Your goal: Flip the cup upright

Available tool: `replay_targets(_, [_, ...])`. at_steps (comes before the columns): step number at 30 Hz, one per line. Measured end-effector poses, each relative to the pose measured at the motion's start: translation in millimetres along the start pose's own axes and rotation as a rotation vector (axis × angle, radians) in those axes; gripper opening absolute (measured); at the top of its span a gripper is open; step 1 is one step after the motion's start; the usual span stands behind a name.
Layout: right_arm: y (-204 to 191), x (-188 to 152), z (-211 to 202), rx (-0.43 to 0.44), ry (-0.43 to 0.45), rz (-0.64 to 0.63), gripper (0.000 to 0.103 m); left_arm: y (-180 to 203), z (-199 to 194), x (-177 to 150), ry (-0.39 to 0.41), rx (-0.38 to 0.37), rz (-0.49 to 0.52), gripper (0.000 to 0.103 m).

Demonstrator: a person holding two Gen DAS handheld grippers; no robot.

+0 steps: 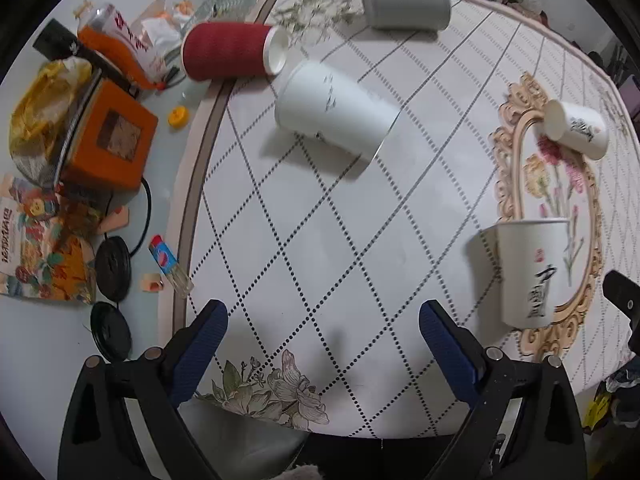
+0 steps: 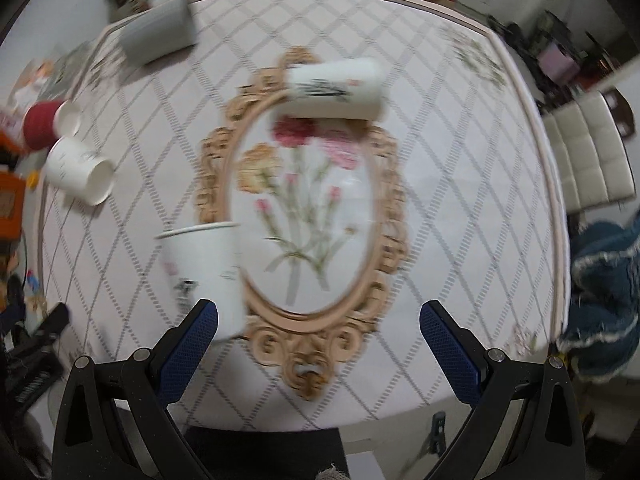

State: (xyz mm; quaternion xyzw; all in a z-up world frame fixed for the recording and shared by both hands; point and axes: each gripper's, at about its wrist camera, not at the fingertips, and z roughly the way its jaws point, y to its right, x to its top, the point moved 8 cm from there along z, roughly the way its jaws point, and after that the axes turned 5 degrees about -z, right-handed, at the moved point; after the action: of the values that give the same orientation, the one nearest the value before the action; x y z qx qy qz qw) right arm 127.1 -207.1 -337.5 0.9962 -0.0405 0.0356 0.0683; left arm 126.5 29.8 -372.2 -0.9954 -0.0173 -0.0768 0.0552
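The left gripper (image 1: pixel 323 322) is hanging low over the near edge of the mat (image 1: pixel 320 240), jaws spread wide with nothing between them. The right gripper (image 2: pixel 319 322) is likewise gaping and empty above the mat's oval flower medallion (image 2: pixel 304 208); its view is smeared by blur.

Just beyond the right gripper's left finger, at about ten o'clock from it, an upright white paper cup (image 2: pixel 204 272) with black brush lettering is standing mouth-up on the medallion's ornate border. In the left wrist view the same cup (image 1: pixel 524 272) is sitting at about two o'clock from the left gripper, apart from both fingers.

Farther out, a plain white cup (image 1: pixel 334 110) is lying on its side at twelve o'clock in the left view, touching nothing that I can tell. At two o'clock, a smaller lettered cup (image 1: pixel 578 128) is lying tipped over across the medallion's far rim.

Farthest, a red sleeved cup (image 1: pixel 232 56) is lying at eleven o'clock on the mat's edge, and a grey cup (image 1: pixel 406 2) is lying at one o'clock. Clutter, including an orange box (image 1: pixel 108 140), is crowding the table at nine o'clock.
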Motion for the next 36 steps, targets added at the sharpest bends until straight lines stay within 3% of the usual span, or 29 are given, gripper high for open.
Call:
replay_targets(8, [-50, 16, 36, 0.073, -0.081, -0.075, 0.084, -7, 35, -8, -0.053, 0.055, 0.008, 0.098])
replay_targets(11, [-61, 17, 51, 0.113, -0.135, -0.069, 0.079, -9, 45, -10, -0.071, 0.043, 0.005, 0.098])
replay_targets(15, [-68, 13, 62, 0.154, -0.192, -0.062, 0.062, -11, 52, -9, -0.083, 0.037, 0.003, 0.1])
replay_targets(19, [-68, 11, 61, 0.171, -0.188, -0.056, 0.061, -10, 52, -7, -0.09, 0.028, 0.008, 0.1])
replay_targets(27, [-46, 23, 27, 0.21, -0.046, 0.006, 0.061, -1, 45, 1, -0.098, 0.0, 0.031, 0.1])
replay_targets(36, [-25, 65, 12, 0.201, 0.235, 0.08, 0.061, 12, 51, 12, -0.114, -0.016, 0.023, 0.1])
